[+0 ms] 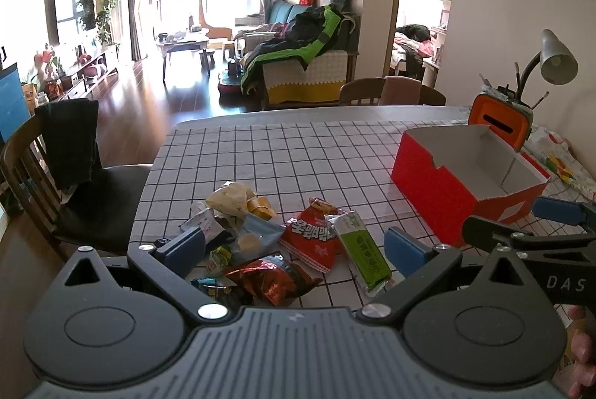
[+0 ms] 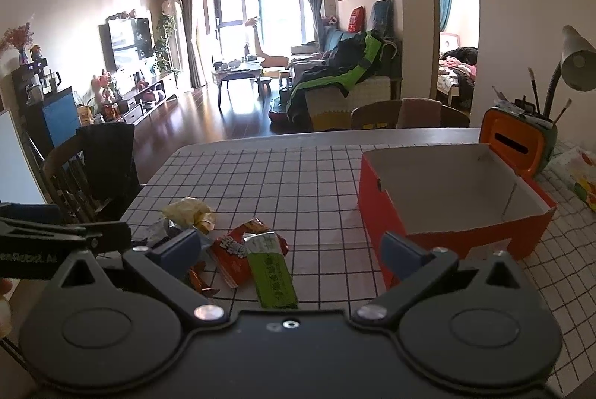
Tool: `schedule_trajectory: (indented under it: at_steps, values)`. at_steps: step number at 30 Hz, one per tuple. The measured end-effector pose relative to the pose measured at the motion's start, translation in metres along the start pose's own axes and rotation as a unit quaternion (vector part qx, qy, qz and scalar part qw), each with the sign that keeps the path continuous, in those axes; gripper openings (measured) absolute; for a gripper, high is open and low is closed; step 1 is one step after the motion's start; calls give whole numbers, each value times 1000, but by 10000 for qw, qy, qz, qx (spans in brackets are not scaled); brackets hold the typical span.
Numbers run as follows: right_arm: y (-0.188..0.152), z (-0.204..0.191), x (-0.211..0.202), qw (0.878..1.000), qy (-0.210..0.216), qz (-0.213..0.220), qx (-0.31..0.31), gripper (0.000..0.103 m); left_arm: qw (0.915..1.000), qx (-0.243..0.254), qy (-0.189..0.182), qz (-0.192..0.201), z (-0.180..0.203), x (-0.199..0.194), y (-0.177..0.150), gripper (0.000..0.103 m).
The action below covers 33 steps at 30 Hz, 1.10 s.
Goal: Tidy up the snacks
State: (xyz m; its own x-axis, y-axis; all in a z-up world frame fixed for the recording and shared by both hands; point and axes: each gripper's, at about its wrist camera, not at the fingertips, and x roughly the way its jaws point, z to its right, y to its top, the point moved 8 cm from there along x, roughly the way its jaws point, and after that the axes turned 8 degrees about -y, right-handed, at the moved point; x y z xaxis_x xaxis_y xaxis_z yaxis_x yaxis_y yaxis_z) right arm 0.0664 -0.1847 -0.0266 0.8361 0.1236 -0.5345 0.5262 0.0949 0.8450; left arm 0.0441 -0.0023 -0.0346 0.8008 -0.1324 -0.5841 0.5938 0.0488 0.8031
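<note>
1. Hovering low over the near side of the desk point(image 1: 298, 145), the left claw point(image 1: 294, 250) has its jaws spread wide with nothing between them, framing the snack pile point(image 1: 260, 242). It looks poised to pick a first item.
2. The right claw point(image 2: 294, 250) is likewise spread and empty, with the green bar point(image 2: 272, 272) lying straight ahead between its blue pads point(image 2: 178, 246). That lines it up well for a grab along the bar's narrow width.
3. The snacks sit bunched on the checked cloth at the desk's near left: a red Korean-lettered packet point(image 1: 316, 238) with the green bar overlapping its right side, a dark red foil bag point(image 1: 272, 276) nearest the camera, and a pale crumpled bag point(image 1: 231, 198) at the back.
4. The orange box point(image 1: 458, 190) stands open-topped and empty to the right of the pile, well apart from it. I judge it the intended container, and nothing has gone in yet.
5. Open cloth lies between pile and box, so a carry to the right looks unobstructed. The box's near wall must be cleared from above.
6. The pile lies near the desk's left edge, beside a chair point(image 1: 74, 175). A sideways nudge could push light packets off.
7. The two tools sit close together, so working one at a time seems wise.
</note>
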Motion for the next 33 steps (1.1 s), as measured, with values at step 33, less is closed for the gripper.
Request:
schedule_trajectory:
  at_steps: [33]
  values:
    - [-2, 4, -20, 9998, -169, 98, -72, 103, 9998, 70, -98, 186, 5, -23, -4, 103]
